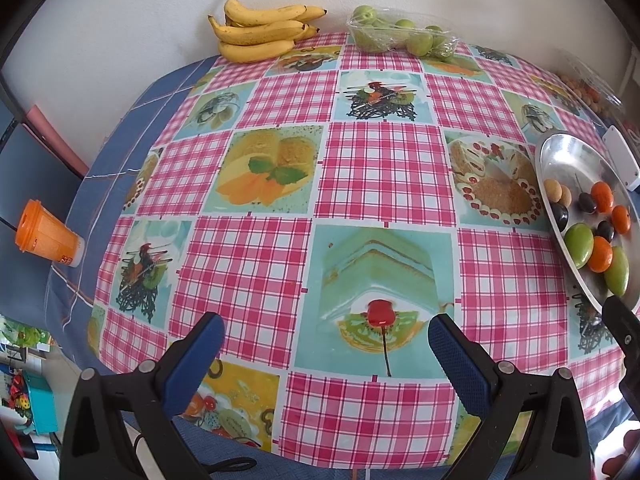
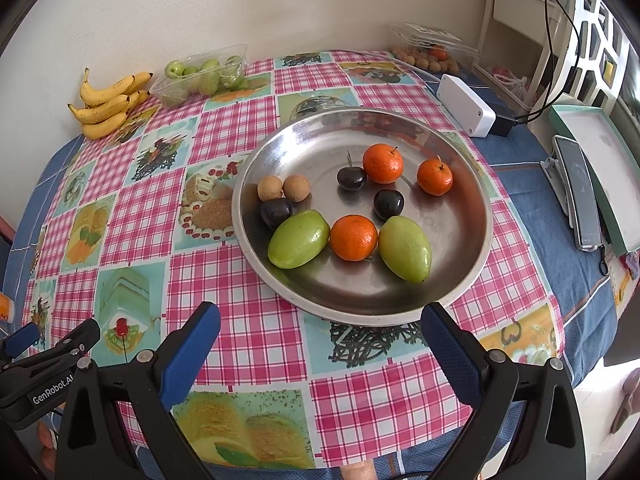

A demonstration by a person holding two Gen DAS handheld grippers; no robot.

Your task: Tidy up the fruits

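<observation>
Left tool [image 1: 324, 328]: it hangs above the near edge of the desk [image 1: 384, 168], towards the near left part, and points at the far edge. Its two blue fingers [image 1: 196, 350] stand wide apart and nothing is between them. In the right wrist view it shows at the lower left [image 2: 24, 338].
Right tool [image 2: 320, 330]: it hangs above the near edge of the desk, just before the metal plate [image 2: 460, 236]. Its blue fingers [image 2: 450, 354] are also spread wide, and it holds nothing.
Metal plate: it lies on the right half of the desk, on the checked cloth [image 2: 248, 332].
Fruits in the plate: three oranges [image 2: 353, 237], two green fruits [image 2: 298, 239], three dark plums [image 2: 389, 204] and two small brown fruits [image 2: 296, 188]. The nearest orange lies between the two green fruits. One plum touches the left green fruit.
Bananas [image 1: 260, 30]: a bunch at the far left corner of the desk, against the wall.
Green fruit box [image 1: 400, 32]: a clear box with green fruits at the far edge, just beside the bananas to the right.
Brown fruit box [image 2: 430, 54]: a clear box at the far right corner.
White box [image 2: 466, 106]: near the right edge, behind the plate.
Orange cup [image 1: 46, 234]: beyond the left edge of the desk; what carries it cannot be told.
</observation>
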